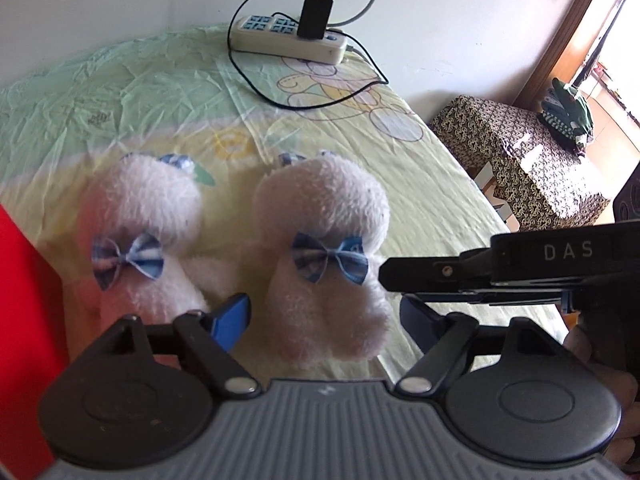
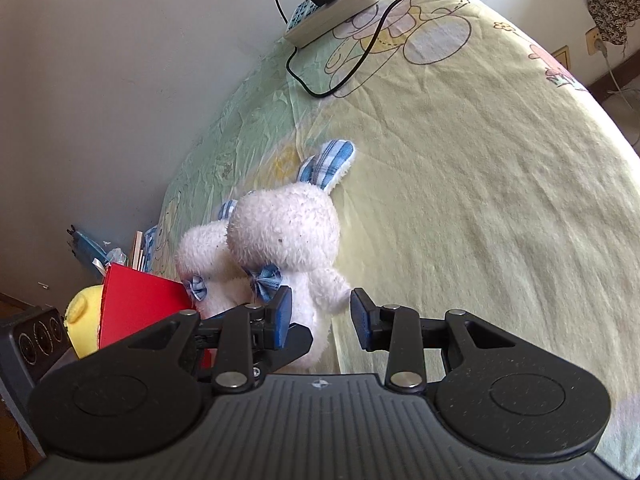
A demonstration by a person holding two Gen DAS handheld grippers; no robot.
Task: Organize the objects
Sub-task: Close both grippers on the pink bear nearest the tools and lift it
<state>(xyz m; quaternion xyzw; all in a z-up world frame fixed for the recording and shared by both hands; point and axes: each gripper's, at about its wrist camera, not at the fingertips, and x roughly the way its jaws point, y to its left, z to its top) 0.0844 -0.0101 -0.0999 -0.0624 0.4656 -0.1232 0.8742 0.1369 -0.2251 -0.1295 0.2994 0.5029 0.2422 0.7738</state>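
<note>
Two white plush bunnies with blue checked bows lie side by side on the bed. In the left wrist view the right bunny (image 1: 324,208) has its lower body between the blue pads of my left gripper (image 1: 324,316). The jaws stand open, a little wider than the body, and the left bunny (image 1: 144,208) lies beside them. My right gripper (image 1: 386,276) comes in from the right, its tip close to that bunny's flank. In the right wrist view my right gripper (image 2: 322,314) is open at the nearer bunny (image 2: 280,232), with one plush limb reaching between its fingers. The other bunny (image 2: 200,252) lies behind.
A red box (image 2: 140,304) stands left of the bunnies, with a yellow plush toy (image 2: 82,320) beyond it. A white power strip (image 1: 288,38) with a black charger and cable lies at the far end of the bed sheet (image 1: 120,92). A cloth-covered side table (image 1: 520,152) stands beside the bed.
</note>
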